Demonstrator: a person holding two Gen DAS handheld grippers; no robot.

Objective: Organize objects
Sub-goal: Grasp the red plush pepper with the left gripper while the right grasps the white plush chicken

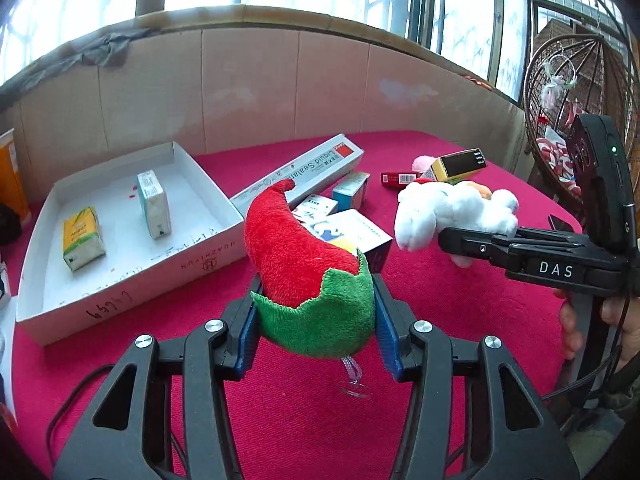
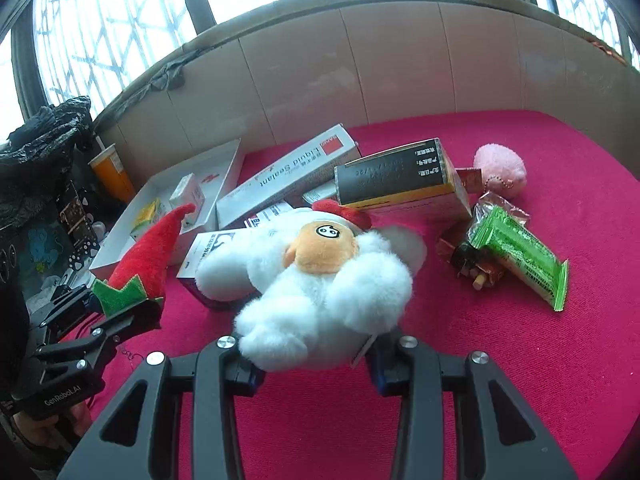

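Over the red cloth (image 1: 460,312), each gripper held a soft toy.
The left gripper (image 1: 316,316) was clamped partway closed on the chili plush's (image 1: 296,256) green end; the right gripper (image 2: 312,360) pinched the white chicken plush (image 2: 320,280), both lifted just above the cloth. Only the left view showed inside the white tray (image 1: 120,280): two small cartons (image 1: 82,238). Only the right view showed one green wrapper (image 2: 520,256) and one pink plush (image 2: 500,168) whole, beside the piled boxes (image 2: 396,176).

Three plush toys (image 2: 320,280), two small boxes (image 1: 83,238) in one white tray (image 1: 132,280), two grippers (image 1: 316,320).
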